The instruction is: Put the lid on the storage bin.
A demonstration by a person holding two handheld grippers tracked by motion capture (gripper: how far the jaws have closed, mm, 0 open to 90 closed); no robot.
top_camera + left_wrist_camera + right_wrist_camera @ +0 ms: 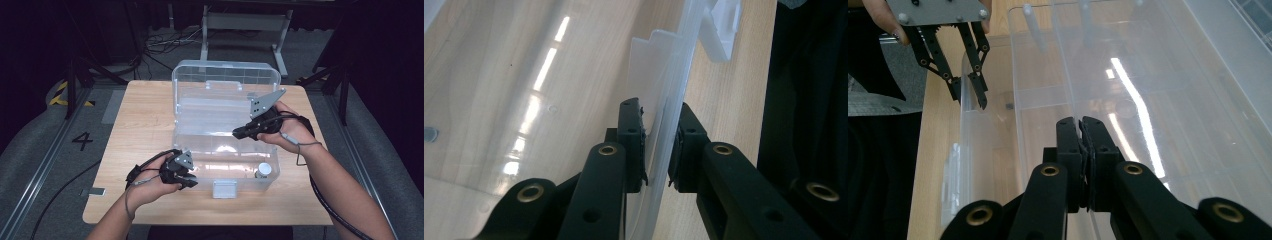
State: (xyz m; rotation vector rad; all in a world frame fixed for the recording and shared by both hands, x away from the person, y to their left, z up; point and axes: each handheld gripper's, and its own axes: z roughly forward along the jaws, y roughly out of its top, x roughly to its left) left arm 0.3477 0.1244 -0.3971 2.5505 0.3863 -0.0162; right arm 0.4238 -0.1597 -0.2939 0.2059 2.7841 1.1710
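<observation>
- Left gripper (192, 181): I held it low at the near left corner of the box, forearm coming in from the near edge and the jaws pointing right. The jaws straddled the box's front wall (663, 150), one inside and one outside, narrowly parted; I cannot tell if the pads pressed it.
- Right gripper (238, 132): my hand (290, 131) held it over the box interior, jaws pointing left and slightly down. The jaws were closed on the thin clear divider (1070, 75), pads meeting at its upper edge.
- Clear plastic box (200, 145): at mid-table (135, 125), lid (225, 82) standing open at the far side, long axis running left to right.
- Small white-capped jar (263, 170): upright in the box's near right corner.
</observation>
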